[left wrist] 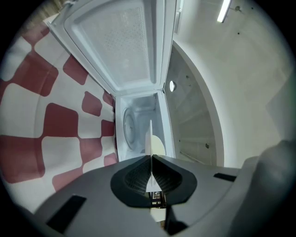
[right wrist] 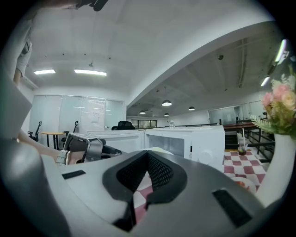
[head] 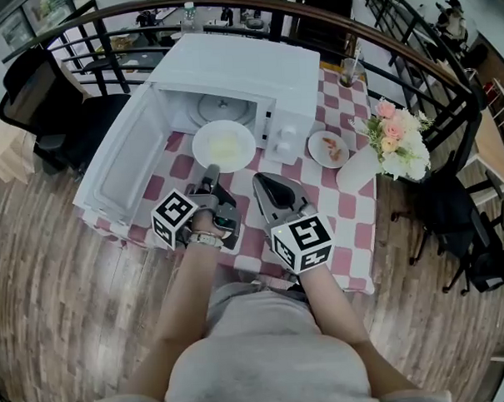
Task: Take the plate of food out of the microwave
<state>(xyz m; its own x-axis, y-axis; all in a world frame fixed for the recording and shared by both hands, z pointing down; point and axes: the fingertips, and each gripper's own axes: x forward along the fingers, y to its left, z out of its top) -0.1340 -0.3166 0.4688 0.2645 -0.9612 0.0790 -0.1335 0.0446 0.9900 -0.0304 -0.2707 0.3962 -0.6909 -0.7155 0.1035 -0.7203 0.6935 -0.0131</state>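
Note:
A white plate point(head: 224, 145) with pale yellow food is at the mouth of the open white microwave point(head: 230, 72), half out over the checked cloth. My left gripper point(head: 211, 171) is shut on the plate's near rim. In the left gripper view the plate point(left wrist: 151, 136) runs edge-on between the pressed pads, and the glass turntable point(left wrist: 128, 129) shows behind it. My right gripper point(head: 259, 181) hovers just right of the plate, shut and holding nothing. Its own view looks over the closed tips point(right wrist: 148, 152) toward the microwave point(right wrist: 185, 141).
The microwave door point(head: 121, 160) hangs open to the left. A small plate with reddish food point(head: 327, 148) lies right of the microwave. A white vase of flowers point(head: 391, 140) stands further right. A glass with a straw point(head: 349, 71) is at the table's back, by a railing.

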